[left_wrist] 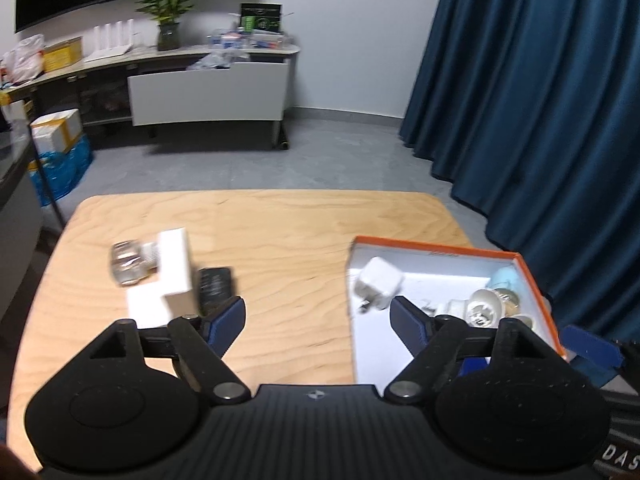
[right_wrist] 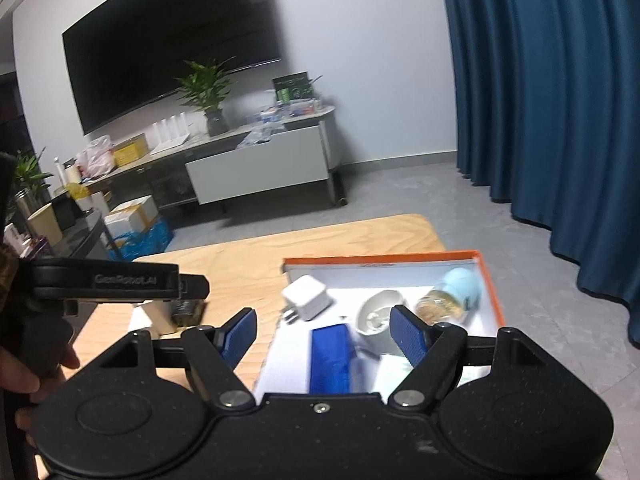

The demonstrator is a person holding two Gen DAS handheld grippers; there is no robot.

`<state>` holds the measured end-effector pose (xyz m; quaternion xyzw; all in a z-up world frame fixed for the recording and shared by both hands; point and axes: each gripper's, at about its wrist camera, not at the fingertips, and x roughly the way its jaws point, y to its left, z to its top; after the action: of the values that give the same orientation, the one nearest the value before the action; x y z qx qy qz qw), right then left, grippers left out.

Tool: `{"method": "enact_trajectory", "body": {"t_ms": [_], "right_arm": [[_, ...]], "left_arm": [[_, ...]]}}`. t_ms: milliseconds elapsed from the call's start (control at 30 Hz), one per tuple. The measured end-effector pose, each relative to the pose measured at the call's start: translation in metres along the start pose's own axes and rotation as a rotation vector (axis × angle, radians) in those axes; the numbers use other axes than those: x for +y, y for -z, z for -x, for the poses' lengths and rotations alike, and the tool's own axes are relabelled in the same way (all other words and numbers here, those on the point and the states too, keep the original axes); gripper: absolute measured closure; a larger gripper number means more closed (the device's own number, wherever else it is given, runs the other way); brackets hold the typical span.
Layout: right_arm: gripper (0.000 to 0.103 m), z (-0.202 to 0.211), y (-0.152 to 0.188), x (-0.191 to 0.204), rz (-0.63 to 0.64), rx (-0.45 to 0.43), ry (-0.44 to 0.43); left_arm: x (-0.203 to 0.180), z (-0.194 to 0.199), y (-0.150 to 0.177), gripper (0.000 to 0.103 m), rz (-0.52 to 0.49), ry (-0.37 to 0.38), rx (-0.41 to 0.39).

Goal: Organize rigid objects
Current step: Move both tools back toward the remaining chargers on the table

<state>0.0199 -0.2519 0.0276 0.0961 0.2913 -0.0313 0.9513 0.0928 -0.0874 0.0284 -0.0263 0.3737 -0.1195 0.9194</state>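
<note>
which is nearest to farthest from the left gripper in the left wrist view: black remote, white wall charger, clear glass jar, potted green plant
1. black remote, just beyond the left finger of the left gripper.
2. white wall charger, inside the orange-rimmed box, by the right finger; too close to the remote to call firmly.
3. clear glass jar, farther left on the wooden table.
4. potted green plant, far across the room.

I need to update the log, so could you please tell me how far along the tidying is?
Done: white charger, bulb and blue item lie in the orange box. In hand: nothing; both jaws open. Left on the table: white box, black device, clear jar.
</note>
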Motion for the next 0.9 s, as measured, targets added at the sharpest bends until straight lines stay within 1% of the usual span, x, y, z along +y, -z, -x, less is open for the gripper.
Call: {"method": "enact_trajectory", "body": {"t_ms": [67, 267, 533, 900], "right_arm": [[0.015, -0.002, -0.001, 0.007, 0.012, 0.005, -0.011], [0.015, -0.01, -0.001, 0.028, 0.039, 0.027, -0.048], [0.015, -0.022, -0.003, 0.054, 0.073, 0.05, -0.089], [0.015, -0.037, -0.002, 0.083, 0.112, 0.074, -0.127]], "left_arm": [[0.007, 0.004, 0.001, 0.02, 0.006, -0.021, -0.004], [0.023, 0.013, 0.007, 0.016, 0.031, -0.054, -0.019], [0.047, 0.02, 0.014, 0.015, 0.069, -0.091, -0.03], [0.076, 0.025, 0.022, 0.014, 0.124, -0.122, -0.033]]}}
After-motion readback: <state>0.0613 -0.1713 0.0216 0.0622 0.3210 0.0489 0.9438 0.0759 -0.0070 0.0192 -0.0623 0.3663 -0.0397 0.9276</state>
